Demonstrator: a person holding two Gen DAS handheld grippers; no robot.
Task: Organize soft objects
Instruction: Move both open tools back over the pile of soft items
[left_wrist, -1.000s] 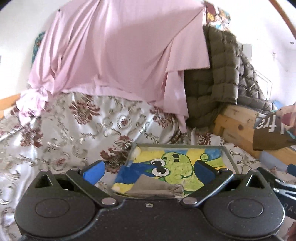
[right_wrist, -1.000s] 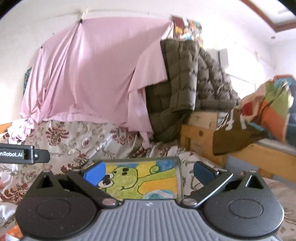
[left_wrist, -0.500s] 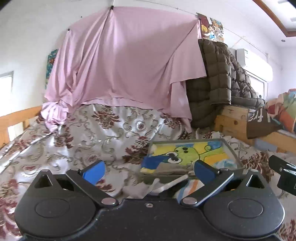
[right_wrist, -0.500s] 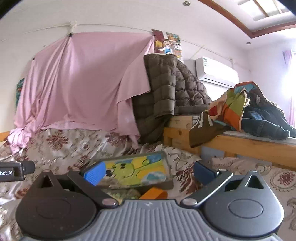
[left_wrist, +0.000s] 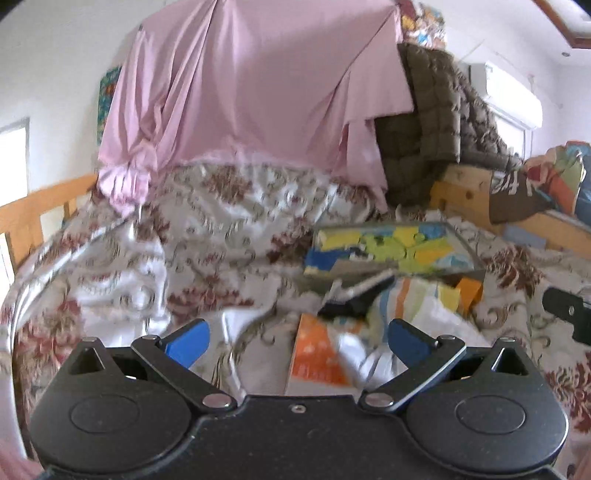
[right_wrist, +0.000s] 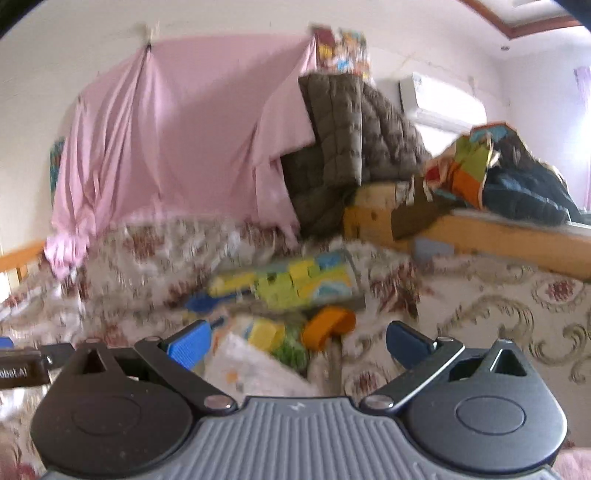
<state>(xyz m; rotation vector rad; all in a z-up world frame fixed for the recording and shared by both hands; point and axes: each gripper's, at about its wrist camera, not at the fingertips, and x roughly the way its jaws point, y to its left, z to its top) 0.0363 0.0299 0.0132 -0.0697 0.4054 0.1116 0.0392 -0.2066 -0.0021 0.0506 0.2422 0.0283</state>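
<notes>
Left gripper (left_wrist: 297, 341): matte black speckled body, two round raised discs either side, triangular cut-outs above them, black scissor-link arms with silver rivets, small screw at top centre of housing, blue pads on fingertips (left_wrist: 188, 343). Right gripper (right_wrist: 295, 339): same black discs, triangular holes and linkage with silver rivets, but centre housing grey with vertical ribbing and a small white mark at top; blue fingertip pads (right_wrist: 190, 345), right one darker in shade. Black bar with white lettering ending "obot.AI" at left edge of right wrist view.
</notes>
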